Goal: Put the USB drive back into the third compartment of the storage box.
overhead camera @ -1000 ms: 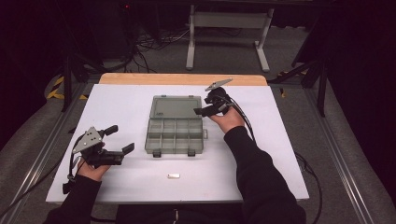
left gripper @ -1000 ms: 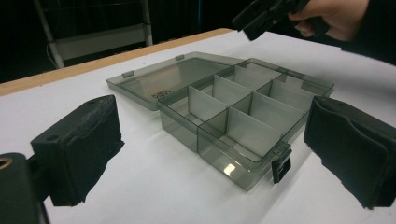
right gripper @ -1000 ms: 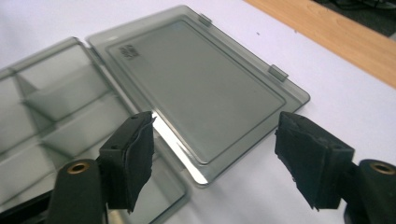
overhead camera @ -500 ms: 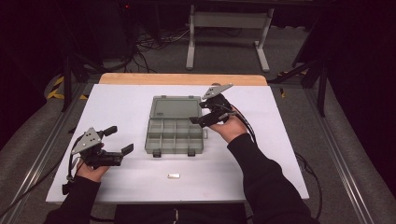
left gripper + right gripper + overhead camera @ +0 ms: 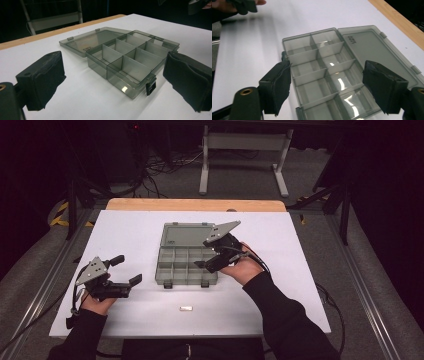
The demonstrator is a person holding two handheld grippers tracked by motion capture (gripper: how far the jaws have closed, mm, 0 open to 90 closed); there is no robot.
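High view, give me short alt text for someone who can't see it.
An open compartment box, lid flat, sits mid-table on a white table. The right gripper hovers open over its right side; the left gripper rests open at left. A small white piece lies near the front.

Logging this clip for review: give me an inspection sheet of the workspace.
Surface: white tabletop, wooden strip along the far edge.
Job's things: grey compartment box, lid open and lying flat, compartments look empty.
Clutter: small white piece near the front edge.
Grippers: left gripper open, resting left of the box; right gripper open above the box's right side, nothing between its jaws.
Cables: one trails from each gripper; more on the floor behind.
Surroundings: dark room, metal stand beyond the table.
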